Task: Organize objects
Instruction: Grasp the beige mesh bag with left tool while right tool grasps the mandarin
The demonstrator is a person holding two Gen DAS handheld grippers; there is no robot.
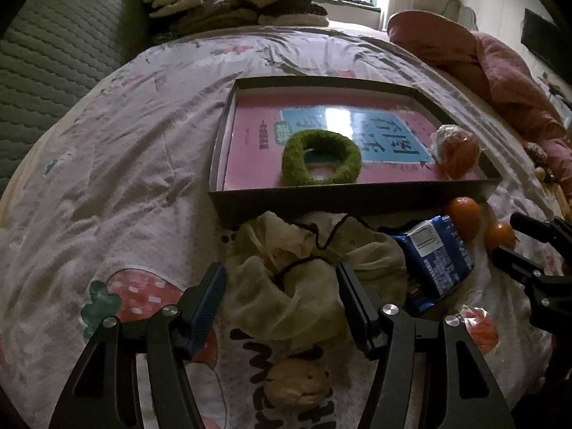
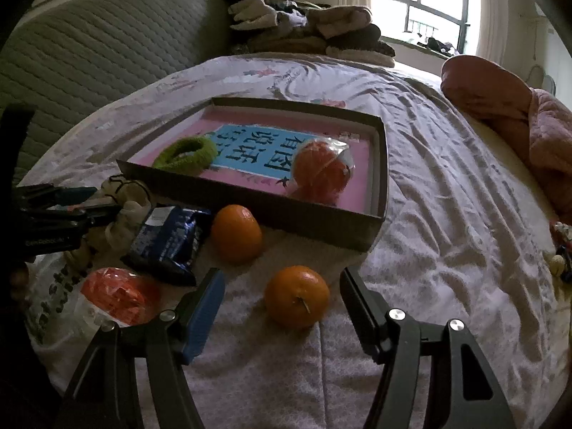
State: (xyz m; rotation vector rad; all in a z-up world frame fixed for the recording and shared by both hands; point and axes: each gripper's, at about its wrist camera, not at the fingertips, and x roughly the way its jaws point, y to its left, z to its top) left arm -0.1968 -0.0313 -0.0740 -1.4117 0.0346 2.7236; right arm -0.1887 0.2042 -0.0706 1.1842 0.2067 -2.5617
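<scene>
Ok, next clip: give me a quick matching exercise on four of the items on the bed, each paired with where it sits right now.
Things:
1. green hair ring
2. cream cloth pouch
3. nearest loose orange
4. blue snack packet

Places:
A. on the bedsheet between the open right tongs
B. inside the cardboard tray, on the pink book
C. outside the tray, beside the other loose orange
D. between the open left tongs, in front of the tray

Pairs: 1-B, 2-D, 3-A, 4-C
</scene>
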